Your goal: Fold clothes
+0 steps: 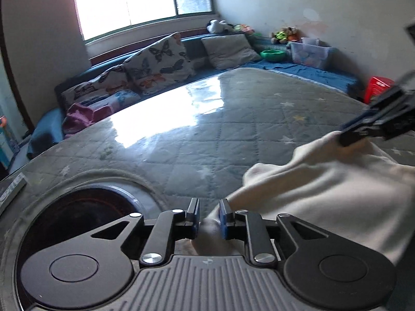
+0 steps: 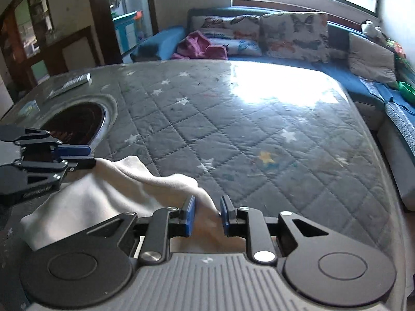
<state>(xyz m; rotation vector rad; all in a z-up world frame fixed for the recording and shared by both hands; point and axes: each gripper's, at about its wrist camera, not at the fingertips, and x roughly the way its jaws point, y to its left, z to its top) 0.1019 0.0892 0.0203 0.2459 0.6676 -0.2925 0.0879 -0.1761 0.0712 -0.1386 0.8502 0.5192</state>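
A cream garment (image 1: 324, 181) hangs bunched between my two grippers, low over the near edge of the grey quilted table (image 1: 233, 129). My left gripper (image 1: 209, 217) is shut on one bunched corner of it, with cloth filling the gap between the blue pads. In the left wrist view my right gripper (image 1: 346, 136) comes in from the right edge and pinches the garment's far upper edge. In the right wrist view the right gripper (image 2: 207, 216) is shut on a fold of the garment (image 2: 103, 189). There the left gripper (image 2: 89, 156) grips the cloth at the left.
A dark round inset (image 2: 75, 119) sits in the table (image 2: 259, 129) near the left gripper, with a flat box (image 2: 75, 80) beyond it. A blue sofa with butterfly cushions (image 1: 160, 59) and a purple garment (image 2: 199, 44) lines the far side. A red stool (image 1: 378, 85) stands at the right.
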